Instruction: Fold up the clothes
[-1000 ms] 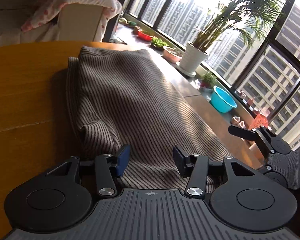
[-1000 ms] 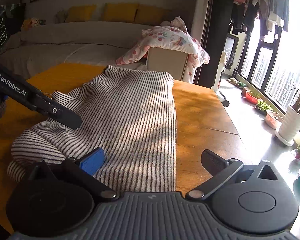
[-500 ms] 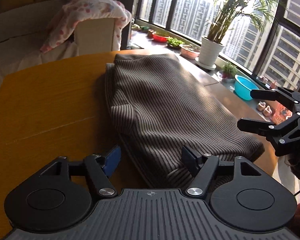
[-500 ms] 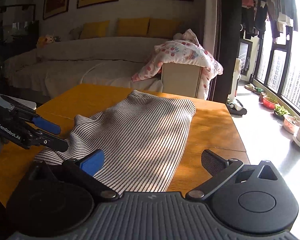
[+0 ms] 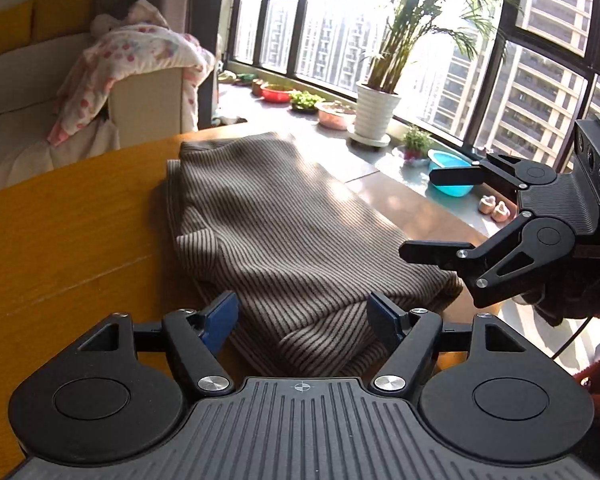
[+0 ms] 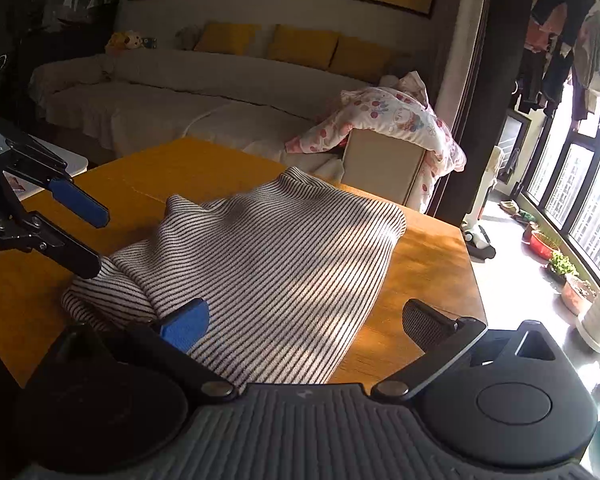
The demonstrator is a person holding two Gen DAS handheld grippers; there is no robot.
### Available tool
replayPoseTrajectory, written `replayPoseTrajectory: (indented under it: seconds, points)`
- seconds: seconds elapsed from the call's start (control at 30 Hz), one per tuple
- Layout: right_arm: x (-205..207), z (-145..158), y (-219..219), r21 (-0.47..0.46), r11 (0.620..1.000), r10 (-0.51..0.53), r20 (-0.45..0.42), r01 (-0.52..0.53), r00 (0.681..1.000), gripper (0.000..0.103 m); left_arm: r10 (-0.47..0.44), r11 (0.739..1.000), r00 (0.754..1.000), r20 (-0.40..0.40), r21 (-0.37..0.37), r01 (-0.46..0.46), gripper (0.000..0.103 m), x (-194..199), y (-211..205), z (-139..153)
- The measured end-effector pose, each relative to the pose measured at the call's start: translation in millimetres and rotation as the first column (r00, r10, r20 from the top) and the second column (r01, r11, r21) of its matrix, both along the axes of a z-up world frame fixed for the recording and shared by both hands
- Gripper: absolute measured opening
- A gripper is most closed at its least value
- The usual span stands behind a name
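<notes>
Presently: folded brown-and-cream striped knit sweater [image 6: 260, 276] on orange wooden table [image 6: 428, 248]; left gripper [image 5: 302, 316] and right gripper [image 6: 300, 324] both spread apart, empty; turquoise plastic basin [image 5: 450, 189] far right.

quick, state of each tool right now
left tool: open, holding nothing, over the striped sweater
right tool: open, holding nothing

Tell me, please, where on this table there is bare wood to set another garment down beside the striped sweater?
Bare wooden table lies between the striped sweater and the sofa-side edge, a broad patch. A narrower strip runs between the sweater and the window-side edge. The near end is crowded: the left hand-held gripper and the right hand-held gripper sit open there.
</notes>
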State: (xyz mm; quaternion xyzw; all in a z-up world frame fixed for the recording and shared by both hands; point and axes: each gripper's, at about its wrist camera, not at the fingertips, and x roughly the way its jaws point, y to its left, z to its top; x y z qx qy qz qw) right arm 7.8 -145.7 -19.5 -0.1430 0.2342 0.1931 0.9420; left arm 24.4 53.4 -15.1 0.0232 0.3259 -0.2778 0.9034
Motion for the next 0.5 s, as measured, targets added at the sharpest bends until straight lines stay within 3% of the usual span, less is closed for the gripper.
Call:
replayPoseTrajectory:
  seconds: [0.07,0.13,0.43,0.5]
  points:
    - [7,5,4,0.080,0.997,0.019,-0.015,-0.017,1.000,0.091,0.016,1.000,1.000,0.017,-0.015,-0.015,0.077,10,-6,4]
    - [8,-3,3,0.091,0.995,0.037,-0.054,-0.032,0.998,0.072,0.030,0.999,0.999,0.019,-0.028,-0.029,0.077,22,-11,5]
    - [11,-37,0,0.143,0.985,0.122,-0.224,-0.091,0.967,0.070,0.064,0.998,0.997,-0.032,-0.011,-0.064,0.077,56,-24,-14]
    - [7,-42,0,0.113,0.987,0.139,-0.236,-0.115,0.962,0.072,0.072,0.997,0.997,-0.033,-0.011,-0.072,0.077,61,-23,-18]
